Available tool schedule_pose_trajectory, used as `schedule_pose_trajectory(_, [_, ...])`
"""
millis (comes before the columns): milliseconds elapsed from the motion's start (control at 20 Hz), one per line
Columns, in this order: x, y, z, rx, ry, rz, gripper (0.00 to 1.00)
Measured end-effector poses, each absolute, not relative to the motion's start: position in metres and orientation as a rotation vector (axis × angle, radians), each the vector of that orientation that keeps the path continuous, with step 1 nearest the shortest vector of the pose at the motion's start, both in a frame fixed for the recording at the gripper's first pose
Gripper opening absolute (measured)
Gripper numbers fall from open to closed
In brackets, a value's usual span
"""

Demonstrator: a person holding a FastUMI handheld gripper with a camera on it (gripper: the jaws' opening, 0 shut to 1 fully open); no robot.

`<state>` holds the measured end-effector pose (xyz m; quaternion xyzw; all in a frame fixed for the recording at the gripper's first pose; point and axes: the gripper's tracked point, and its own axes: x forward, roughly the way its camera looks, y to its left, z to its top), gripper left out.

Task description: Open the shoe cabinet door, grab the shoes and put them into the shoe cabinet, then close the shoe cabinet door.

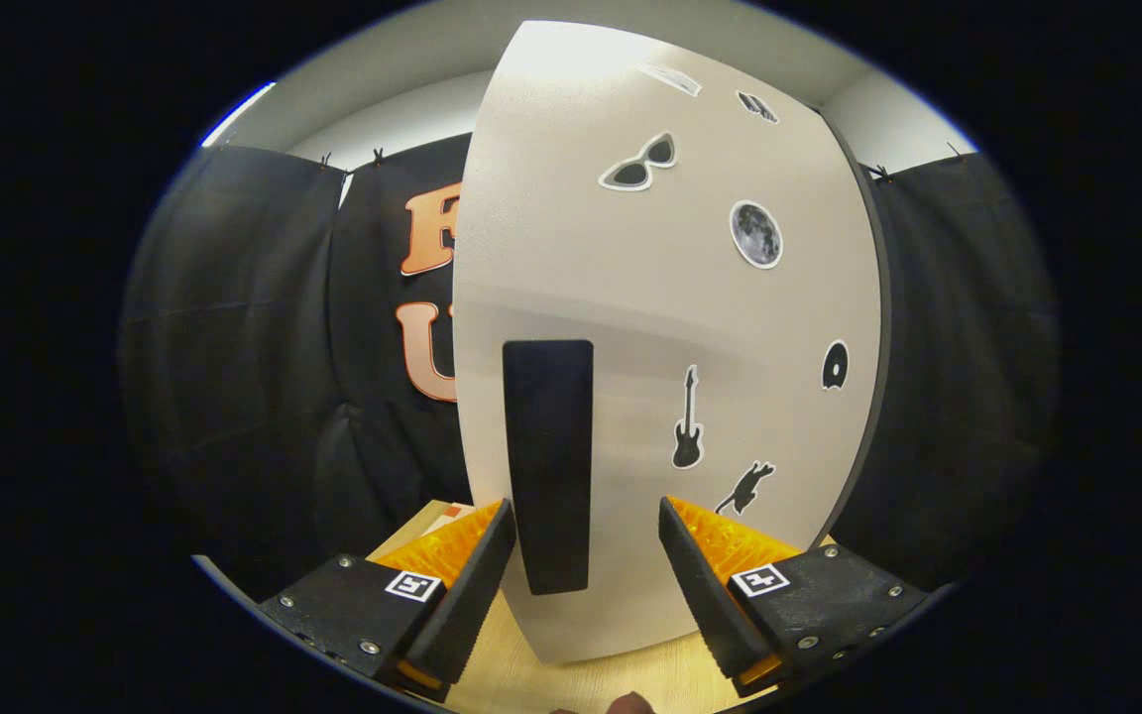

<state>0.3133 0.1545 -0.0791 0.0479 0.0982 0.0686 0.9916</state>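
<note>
Shoe cabinet door (670,327) is standing just ahead of the fingers, its pale face carrying stickers; interior is not showing. Gripper (586,540) is hanging wide open, holding nothing. Dark upright handle (548,466) is sitting between the fingertips, nearer the left finger; contact cannot be told. Wooden surface (571,684) is lying below.

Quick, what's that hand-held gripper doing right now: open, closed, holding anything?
Hand-held gripper: open, holding nothing. Its fingers straddle the black handle on the white cabinet door, the left finger close beside the handle, the right finger clearly apart from it.
</note>
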Motion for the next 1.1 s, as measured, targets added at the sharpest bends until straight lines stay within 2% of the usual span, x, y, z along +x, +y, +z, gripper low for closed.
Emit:
schedule_pose_trajectory(550, [0.349, 0.163, -0.082, 0.075, 0.187, 0.146, 0.94])
schedule_pose_trajectory(1100, [0.365, 0.163, -0.081, 0.089, 0.172, 0.081, 0.96])
